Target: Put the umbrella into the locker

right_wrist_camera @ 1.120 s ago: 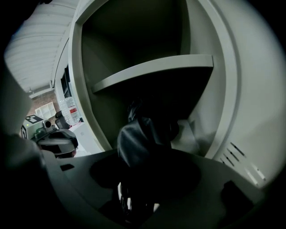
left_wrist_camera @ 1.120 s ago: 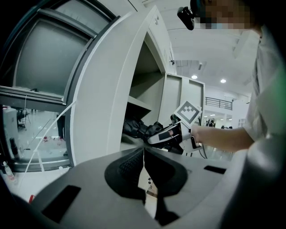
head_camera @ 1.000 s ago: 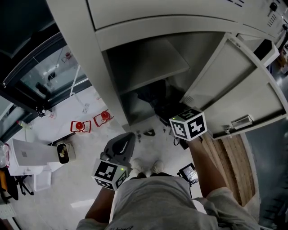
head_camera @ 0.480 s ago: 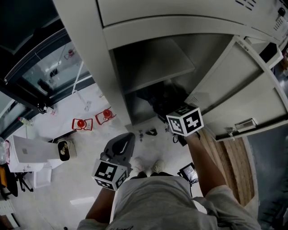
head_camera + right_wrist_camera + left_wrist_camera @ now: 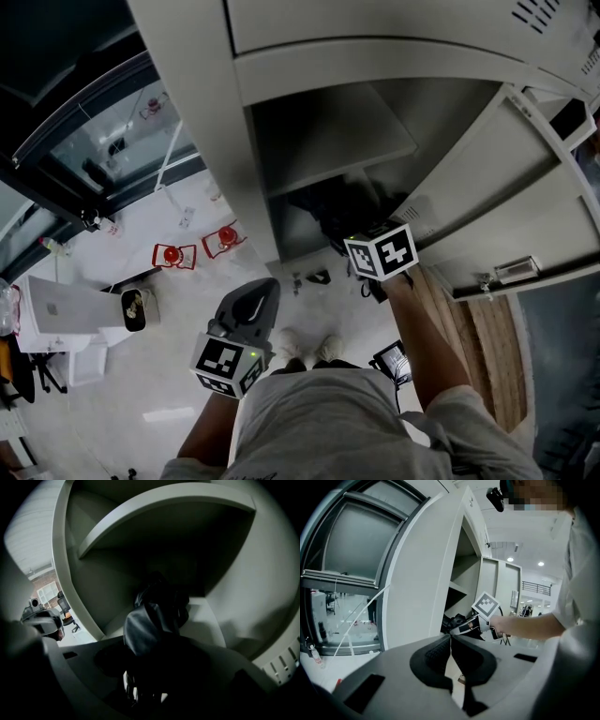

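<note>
The grey locker (image 5: pixel 211 141) stands open, its door (image 5: pixel 506 216) swung to the right. A black folded umbrella (image 5: pixel 330 214) lies partly inside the lower compartment, under the shelf (image 5: pixel 337 141). My right gripper (image 5: pixel 354 236) is at that compartment's mouth, shut on the umbrella (image 5: pixel 150 618), whose dark cloth fills the gap between the jaws. Its far end rests toward the back of the compartment floor (image 5: pixel 208 620). My left gripper (image 5: pixel 251 302) hangs near my waist, away from the locker. In the left gripper view the left gripper (image 5: pixel 451 641) is shut on nothing, pads touching.
The locker's left side wall (image 5: pixel 419 588) stands between the left gripper and the compartment. Two red objects (image 5: pixel 169 256) sit on the pale floor to the left, near a white box (image 5: pixel 61 314) and a glass wall (image 5: pixel 112 131). A wooden strip (image 5: pixel 487 347) runs under the door.
My right gripper has sunk a little and edged further into the lower compartment with the umbrella. The left gripper has stayed where it was.
</note>
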`<action>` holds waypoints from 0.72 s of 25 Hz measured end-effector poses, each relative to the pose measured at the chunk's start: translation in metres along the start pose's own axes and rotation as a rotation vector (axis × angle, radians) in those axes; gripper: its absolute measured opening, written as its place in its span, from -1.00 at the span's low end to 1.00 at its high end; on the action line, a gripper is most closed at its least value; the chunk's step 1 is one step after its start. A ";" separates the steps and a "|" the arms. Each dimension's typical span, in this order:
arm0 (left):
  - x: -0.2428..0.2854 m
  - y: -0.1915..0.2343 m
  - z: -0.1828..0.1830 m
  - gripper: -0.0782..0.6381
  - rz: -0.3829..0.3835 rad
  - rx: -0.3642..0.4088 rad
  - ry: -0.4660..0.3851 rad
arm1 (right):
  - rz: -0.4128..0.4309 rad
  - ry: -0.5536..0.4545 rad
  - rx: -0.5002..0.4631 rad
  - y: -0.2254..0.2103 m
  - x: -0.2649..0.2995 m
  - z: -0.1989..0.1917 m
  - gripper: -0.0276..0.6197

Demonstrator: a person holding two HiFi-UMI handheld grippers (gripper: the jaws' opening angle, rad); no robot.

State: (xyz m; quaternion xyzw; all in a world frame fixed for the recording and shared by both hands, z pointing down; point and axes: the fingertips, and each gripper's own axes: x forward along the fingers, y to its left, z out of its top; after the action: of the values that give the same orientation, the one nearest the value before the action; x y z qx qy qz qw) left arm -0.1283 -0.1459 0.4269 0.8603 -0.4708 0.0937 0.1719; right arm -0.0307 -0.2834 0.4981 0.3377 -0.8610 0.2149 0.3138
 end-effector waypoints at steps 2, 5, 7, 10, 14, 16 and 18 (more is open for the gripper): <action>0.000 0.001 0.001 -0.73 0.006 0.002 -0.006 | -0.003 0.005 -0.004 -0.001 0.003 -0.001 -0.21; -0.001 0.002 0.002 -0.73 0.009 0.001 -0.011 | -0.008 0.011 -0.011 -0.002 0.007 -0.002 -0.21; -0.001 0.001 -0.002 -0.73 0.006 -0.002 0.007 | -0.009 0.014 -0.013 -0.003 0.008 -0.002 -0.21; -0.002 0.002 -0.003 -0.73 0.009 -0.005 0.012 | -0.007 0.018 -0.014 -0.004 0.010 -0.001 -0.21; -0.002 0.003 -0.001 -0.73 0.021 -0.009 -0.003 | -0.009 0.042 -0.036 -0.004 0.014 -0.003 -0.21; -0.001 0.004 0.002 -0.73 0.025 -0.006 -0.019 | -0.014 0.062 -0.051 -0.003 0.015 -0.004 -0.21; -0.002 0.004 0.000 -0.73 0.023 -0.010 -0.013 | -0.020 0.078 -0.061 -0.003 0.016 -0.005 -0.20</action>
State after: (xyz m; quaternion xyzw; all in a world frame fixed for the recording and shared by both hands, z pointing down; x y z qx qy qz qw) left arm -0.1321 -0.1463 0.4275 0.8544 -0.4823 0.0878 0.1723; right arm -0.0357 -0.2897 0.5124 0.3281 -0.8506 0.1986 0.3596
